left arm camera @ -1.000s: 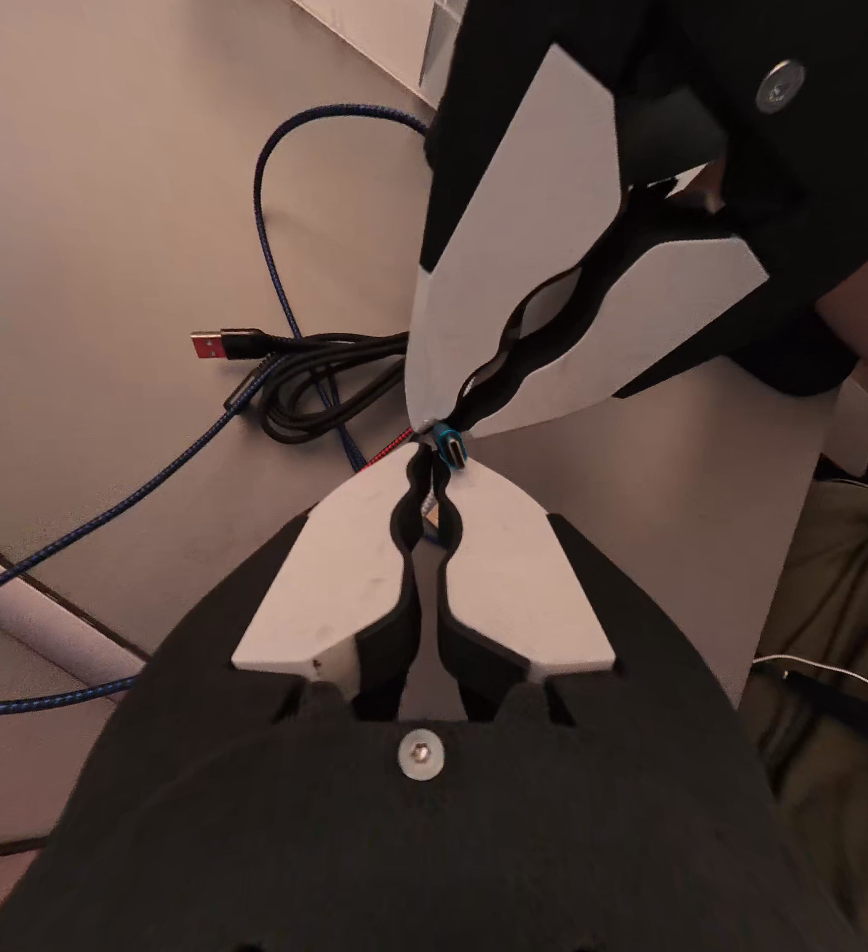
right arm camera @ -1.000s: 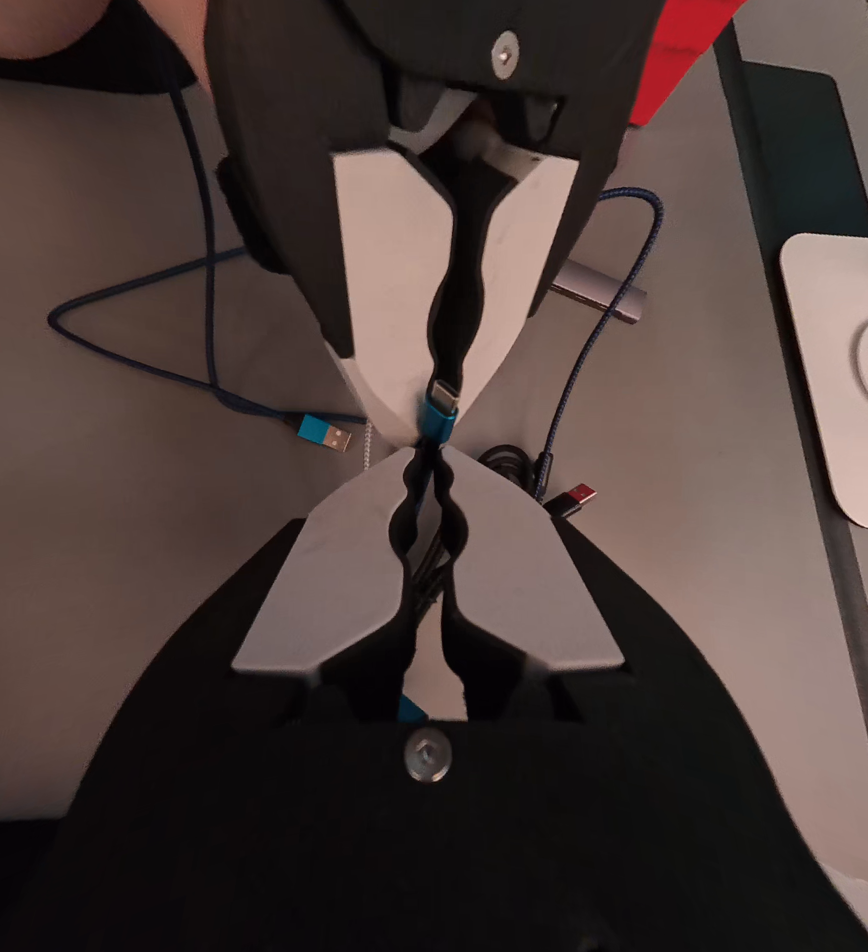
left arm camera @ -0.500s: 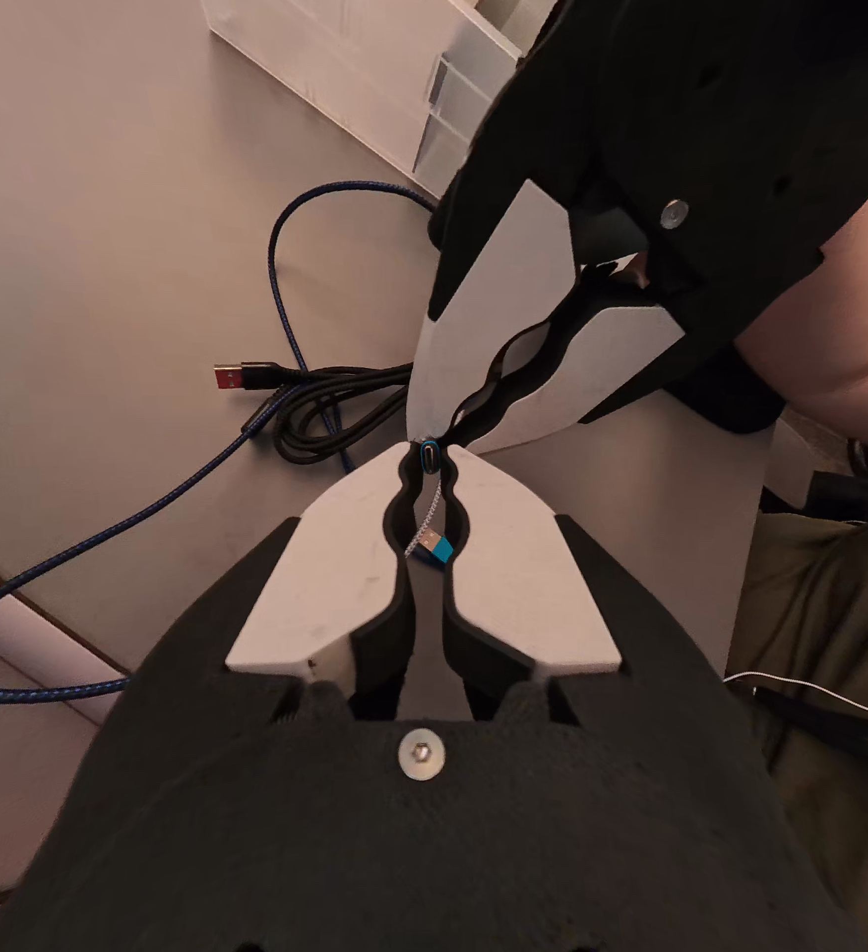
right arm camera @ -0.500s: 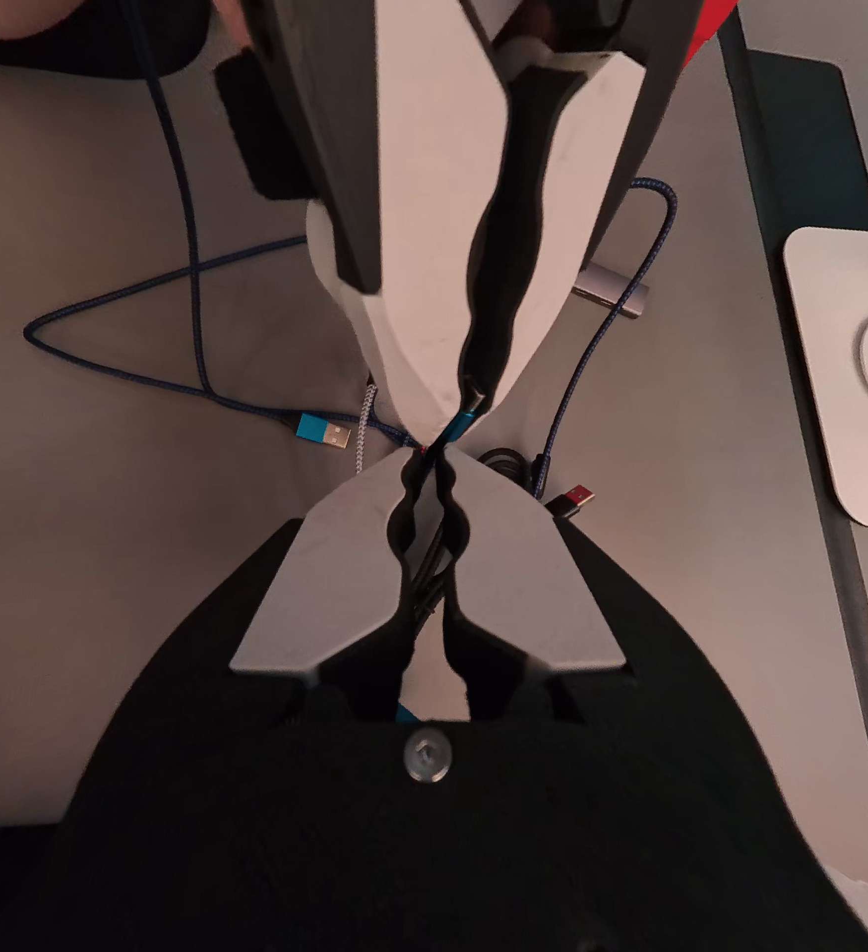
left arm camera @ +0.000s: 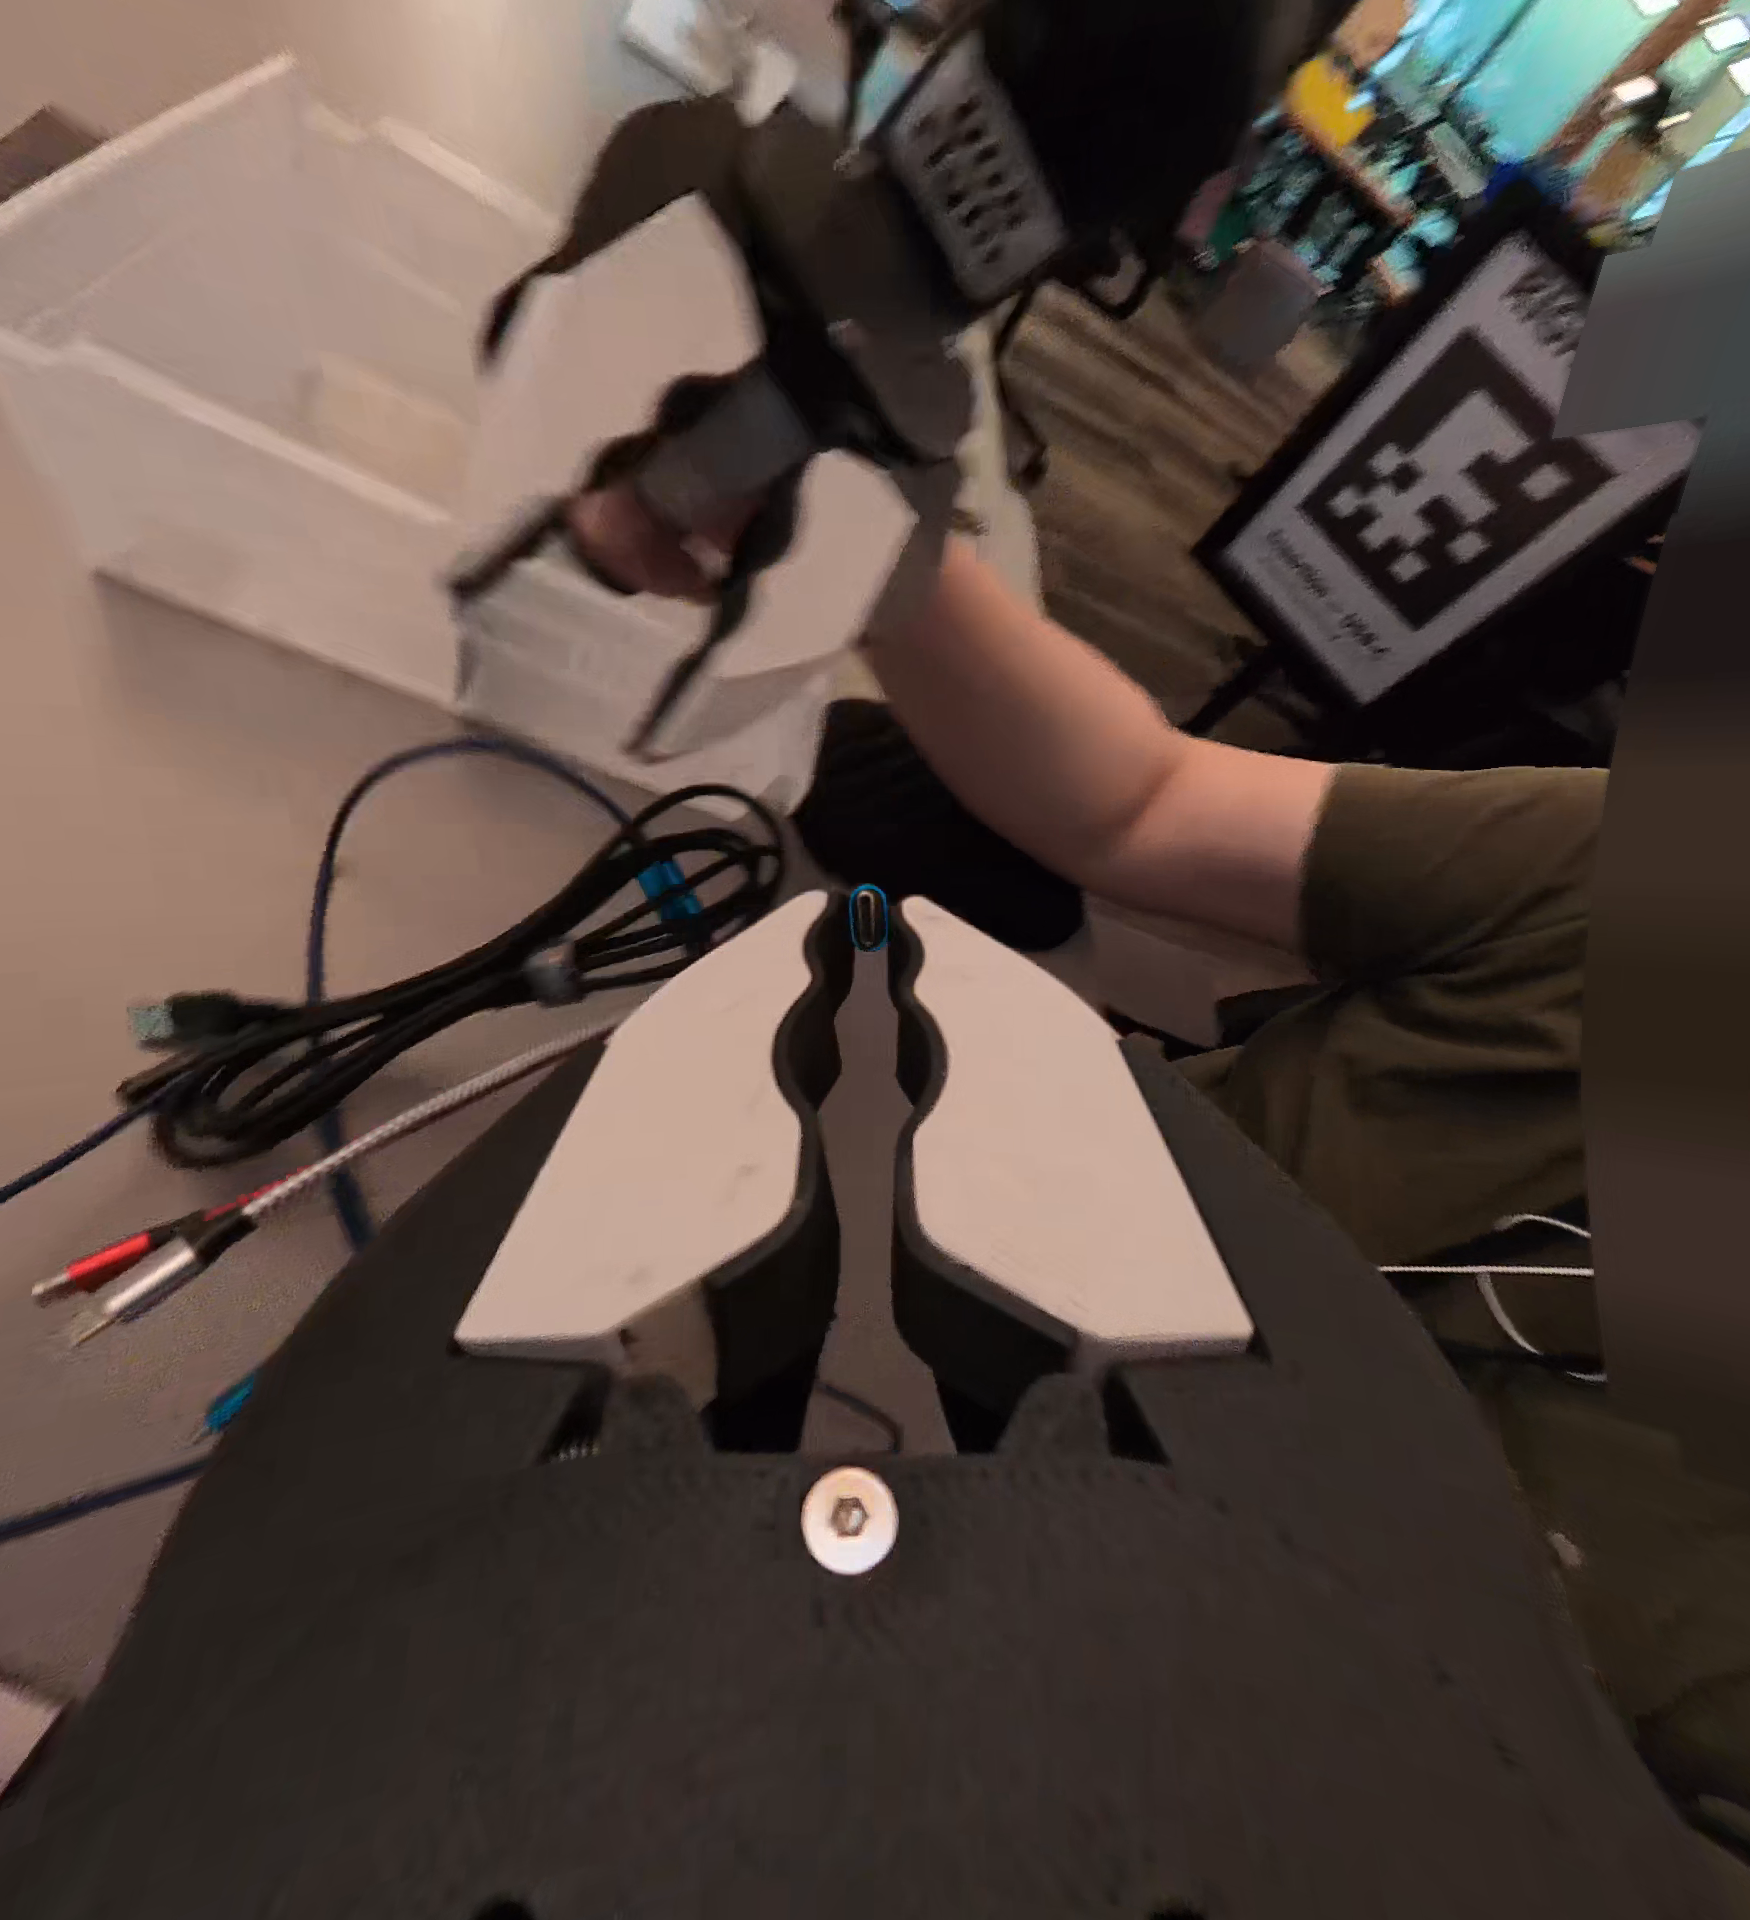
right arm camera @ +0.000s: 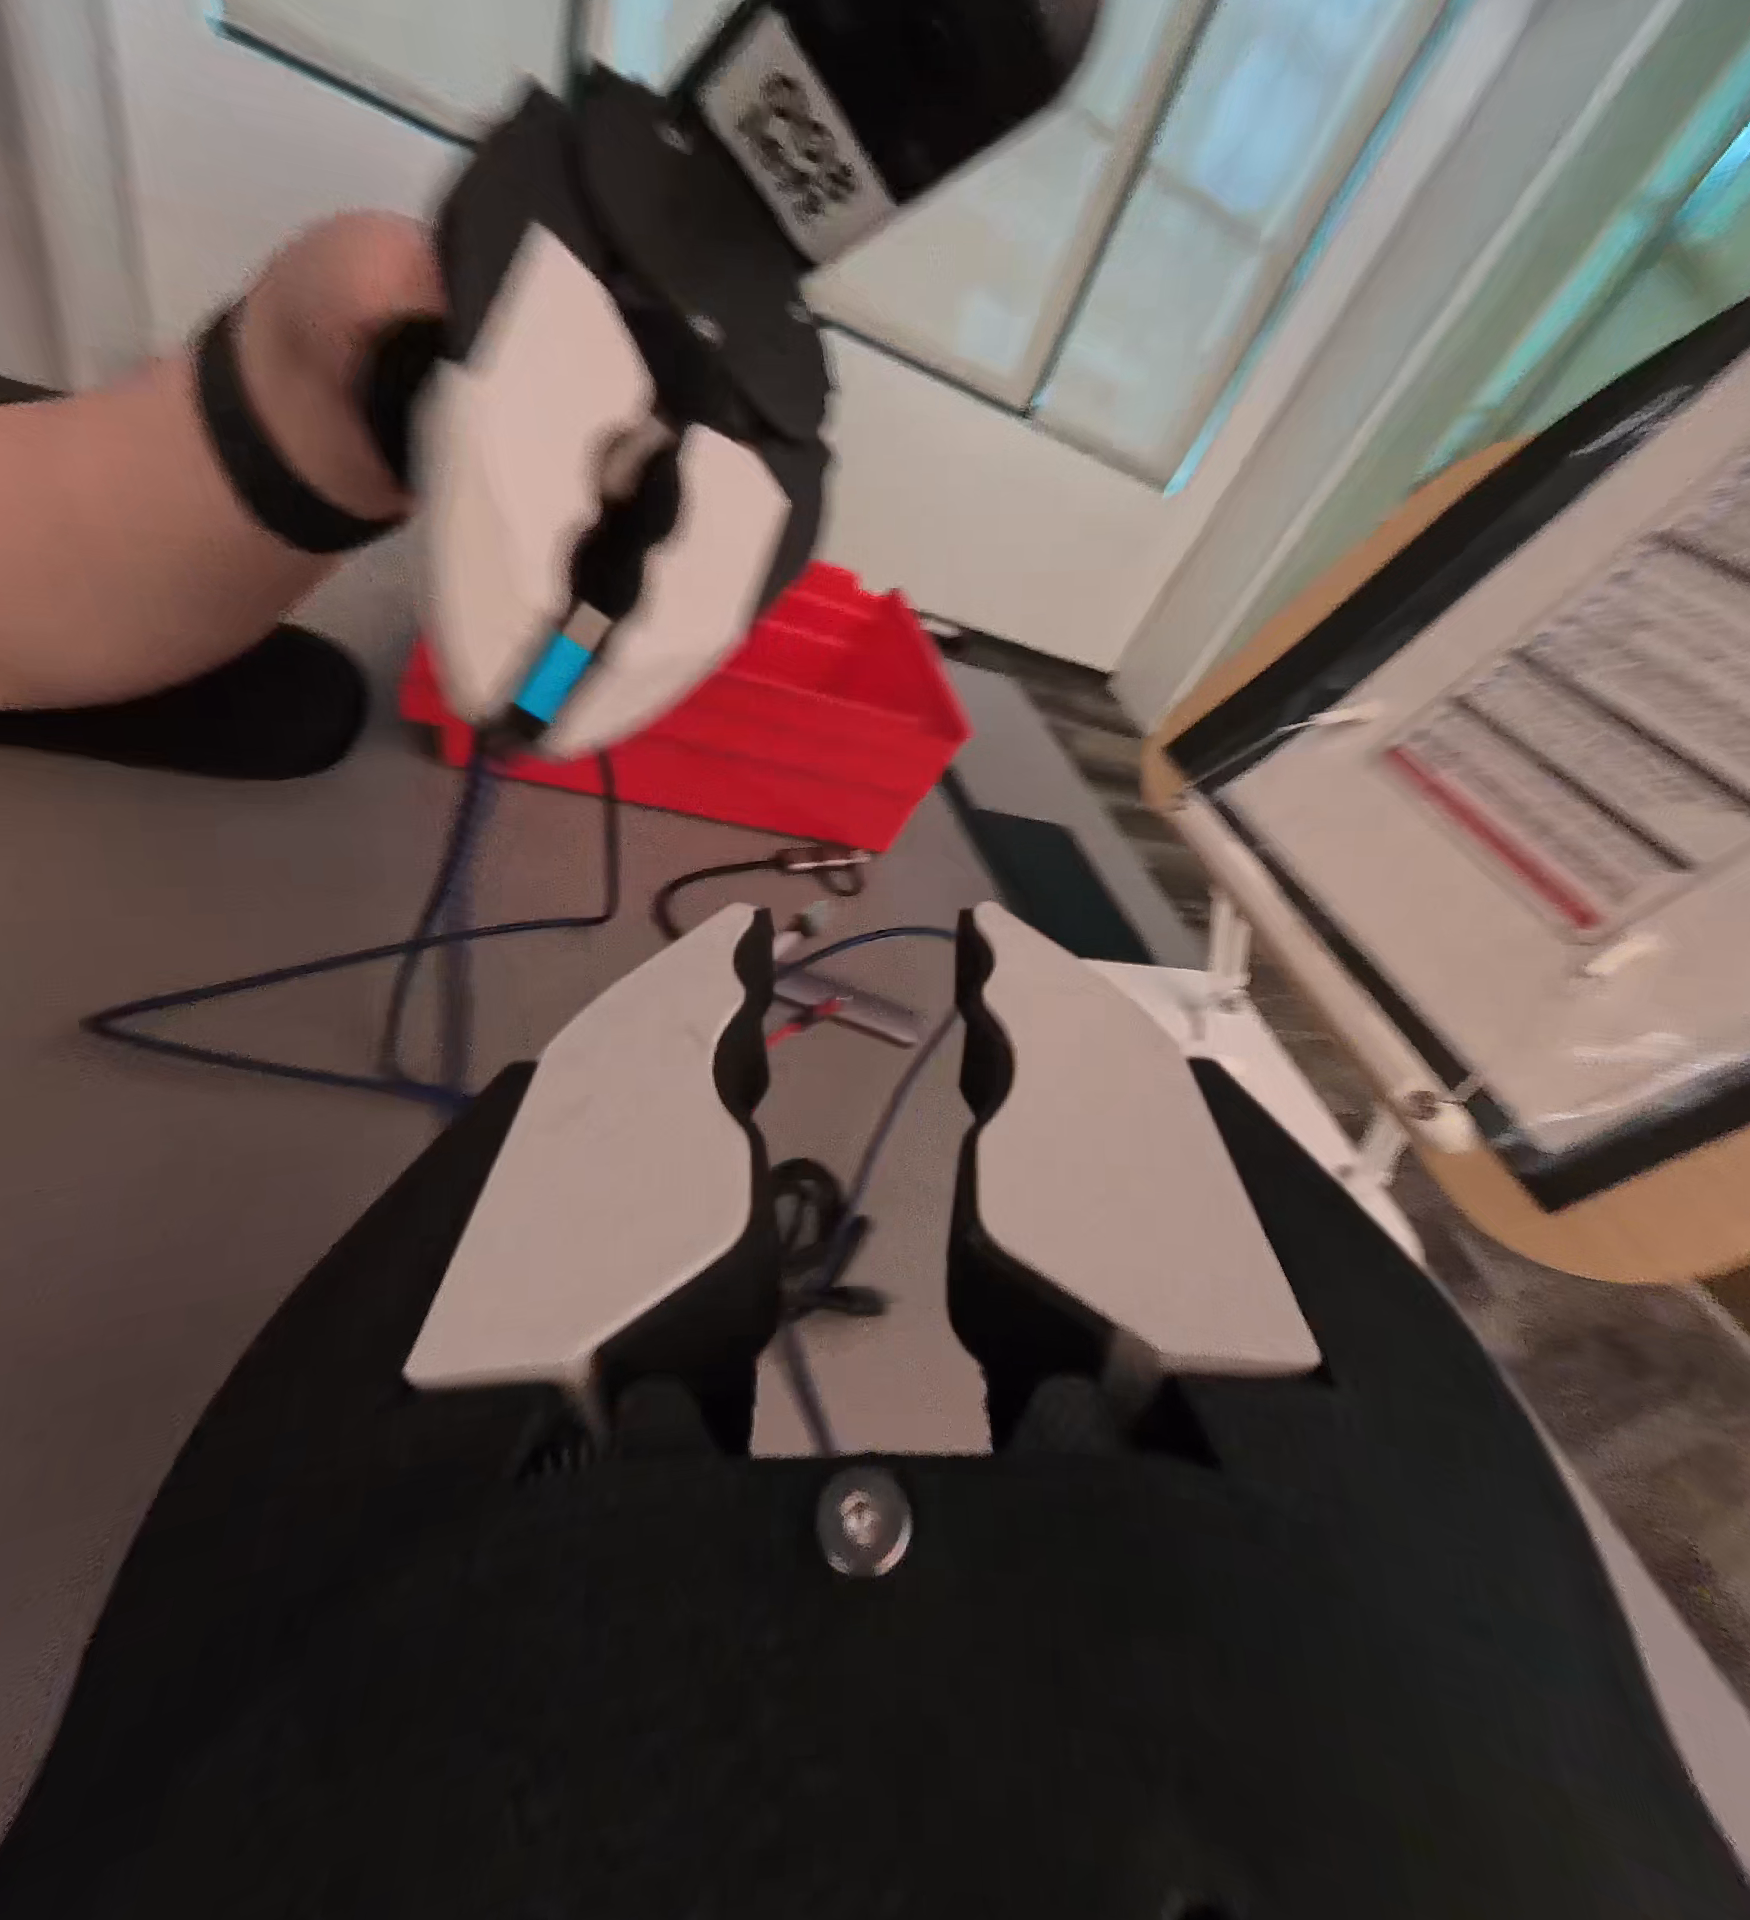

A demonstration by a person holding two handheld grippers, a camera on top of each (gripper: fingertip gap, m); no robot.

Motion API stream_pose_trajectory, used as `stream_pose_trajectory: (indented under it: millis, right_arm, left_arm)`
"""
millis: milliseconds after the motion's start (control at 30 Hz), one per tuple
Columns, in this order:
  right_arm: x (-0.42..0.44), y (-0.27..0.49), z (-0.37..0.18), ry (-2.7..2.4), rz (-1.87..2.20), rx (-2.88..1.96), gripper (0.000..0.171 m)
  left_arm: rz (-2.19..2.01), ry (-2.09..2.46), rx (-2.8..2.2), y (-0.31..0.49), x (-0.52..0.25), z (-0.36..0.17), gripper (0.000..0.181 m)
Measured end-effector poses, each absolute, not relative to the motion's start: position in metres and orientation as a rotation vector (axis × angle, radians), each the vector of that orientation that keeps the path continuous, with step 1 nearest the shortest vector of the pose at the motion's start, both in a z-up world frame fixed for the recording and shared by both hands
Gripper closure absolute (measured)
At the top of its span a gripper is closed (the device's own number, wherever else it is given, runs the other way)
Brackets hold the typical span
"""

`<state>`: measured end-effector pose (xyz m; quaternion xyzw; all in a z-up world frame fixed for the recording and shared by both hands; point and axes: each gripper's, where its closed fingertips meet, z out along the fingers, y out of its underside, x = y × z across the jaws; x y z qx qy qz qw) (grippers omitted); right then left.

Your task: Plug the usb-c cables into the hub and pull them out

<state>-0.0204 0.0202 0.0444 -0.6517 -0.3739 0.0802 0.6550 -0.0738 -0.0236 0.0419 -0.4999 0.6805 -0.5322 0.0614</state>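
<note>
Above table, left tongs [left arm camera: 868, 920] pinch plug [left arm camera: 868, 916].

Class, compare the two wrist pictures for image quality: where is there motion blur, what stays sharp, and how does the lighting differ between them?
Left wrist view: warm dim light; the left gripper and the blue USB-C plug it pinches are sharp, the far right gripper is motion-smeared. Right wrist view: cooler daylight from the windows; the open right gripper is fairly crisp, the left gripper and red bin are blurred.
</note>
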Motion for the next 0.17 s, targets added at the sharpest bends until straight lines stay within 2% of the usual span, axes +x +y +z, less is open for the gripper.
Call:
stream_pose_trajectory:
  millis: [167]
  right_arm:
    - [-0.045, 0.029, 0.045, -1.005, -0.203, -1.373, 0.125]
  left_arm:
    - [-1.875, 2.111, -1.191, -0.069, -0.106, 0.095, 0.176]
